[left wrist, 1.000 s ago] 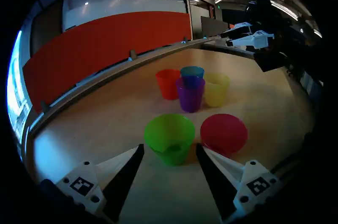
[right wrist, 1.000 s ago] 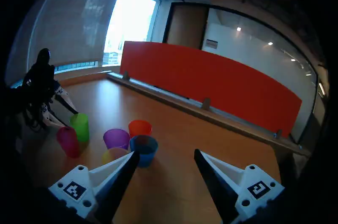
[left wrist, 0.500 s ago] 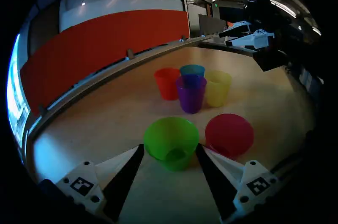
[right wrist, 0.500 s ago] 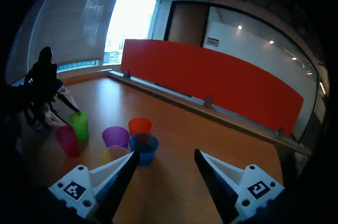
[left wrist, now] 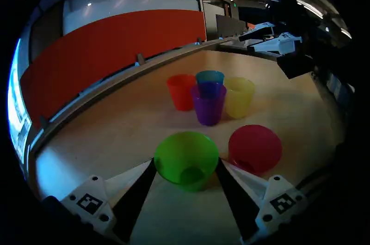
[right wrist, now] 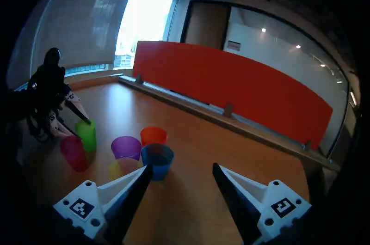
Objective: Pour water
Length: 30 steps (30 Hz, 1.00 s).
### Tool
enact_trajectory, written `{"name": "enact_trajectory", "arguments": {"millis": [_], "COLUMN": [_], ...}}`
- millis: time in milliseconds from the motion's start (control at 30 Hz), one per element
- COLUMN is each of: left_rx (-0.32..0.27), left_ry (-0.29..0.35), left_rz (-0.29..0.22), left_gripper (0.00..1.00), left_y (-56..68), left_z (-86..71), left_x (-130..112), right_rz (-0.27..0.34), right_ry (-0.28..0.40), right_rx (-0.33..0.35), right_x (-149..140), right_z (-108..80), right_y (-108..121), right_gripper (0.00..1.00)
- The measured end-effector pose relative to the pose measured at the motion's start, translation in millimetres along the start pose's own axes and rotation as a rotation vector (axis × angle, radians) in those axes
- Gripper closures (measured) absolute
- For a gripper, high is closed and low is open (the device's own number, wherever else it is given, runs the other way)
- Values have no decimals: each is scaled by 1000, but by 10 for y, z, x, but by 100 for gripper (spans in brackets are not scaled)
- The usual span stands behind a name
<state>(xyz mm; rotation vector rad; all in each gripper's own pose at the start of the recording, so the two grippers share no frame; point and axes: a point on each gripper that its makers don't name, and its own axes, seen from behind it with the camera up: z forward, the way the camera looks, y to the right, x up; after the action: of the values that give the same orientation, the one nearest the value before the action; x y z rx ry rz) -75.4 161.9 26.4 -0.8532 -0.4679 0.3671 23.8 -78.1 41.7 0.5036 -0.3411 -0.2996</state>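
The wooden bench (left wrist: 115, 125) carried six plastic cups. The left tongs (left wrist: 184, 160) stood open, fingers flanking the green cup (left wrist: 186, 159); whether they touched it I cannot tell. The right tongs (right wrist: 181, 166) hung open and empty. In the left gripper view a magenta cup (left wrist: 255, 148) sat just beside the green one at 3 o'clock, with a cluster of four cups (left wrist: 210, 94) toward 12. The green cup looked light, thin-walled and probably slippery, so it was best pinched gently mid-wall.

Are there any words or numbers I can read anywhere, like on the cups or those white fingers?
No words or numbers can be read.
Green cup: plain, no writing.
Square marker: a black-and-white pattern, not letters.
Wall sign: too small and blurred to read.
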Motion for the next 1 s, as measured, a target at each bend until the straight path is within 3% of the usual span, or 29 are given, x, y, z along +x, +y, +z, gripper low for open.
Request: {"name": "enact_trajectory", "arguments": {"millis": [300, 600, 1000], "left_rx": [5, 17, 47], "left_ry": [-22, 4, 118], "left_rz": [-6, -14, -72], "left_gripper": [14, 14, 15], "left_y": [-11, -30, -61], "left_z": [-3, -46, -289], "left_x": [-28, 60, 399], "right_rz": [0, 1, 6], "right_ry": [3, 4, 15], "right_rx": [-4, -6, 2], "right_x": [-9, -22, 6], "right_z": [-2, 1, 58], "right_y": [17, 22, -23], "right_gripper": [0, 0, 0]}}
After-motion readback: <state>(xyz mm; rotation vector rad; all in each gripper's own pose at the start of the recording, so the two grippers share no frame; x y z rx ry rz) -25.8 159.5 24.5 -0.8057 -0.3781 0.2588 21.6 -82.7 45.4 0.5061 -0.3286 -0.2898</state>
